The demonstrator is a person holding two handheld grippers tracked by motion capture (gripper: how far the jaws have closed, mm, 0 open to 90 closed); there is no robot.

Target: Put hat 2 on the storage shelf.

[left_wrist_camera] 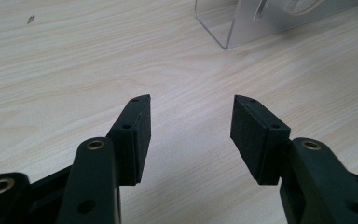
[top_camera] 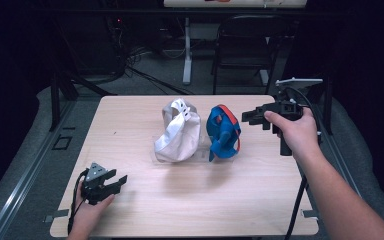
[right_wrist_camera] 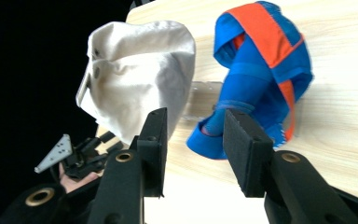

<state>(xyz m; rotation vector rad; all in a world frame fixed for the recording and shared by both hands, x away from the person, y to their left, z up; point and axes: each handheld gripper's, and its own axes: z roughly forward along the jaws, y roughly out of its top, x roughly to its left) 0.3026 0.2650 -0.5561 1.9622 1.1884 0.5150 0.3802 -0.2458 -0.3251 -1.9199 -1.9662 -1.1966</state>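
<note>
Seemingly the blue-and-orange cap is already set on the clear stand beside the white cap, just ahead of the right gripper, whose spread jaws hold nothing. Meanwhile the left gripper rests on the table, jaws wide and empty, so little looks left beyond backing away.

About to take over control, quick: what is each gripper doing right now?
Left gripper: open, nothing between its jaws, resting low at the table's near corner.
Right gripper: open, holding nothing, clear of the blue and orange cap.
</note>
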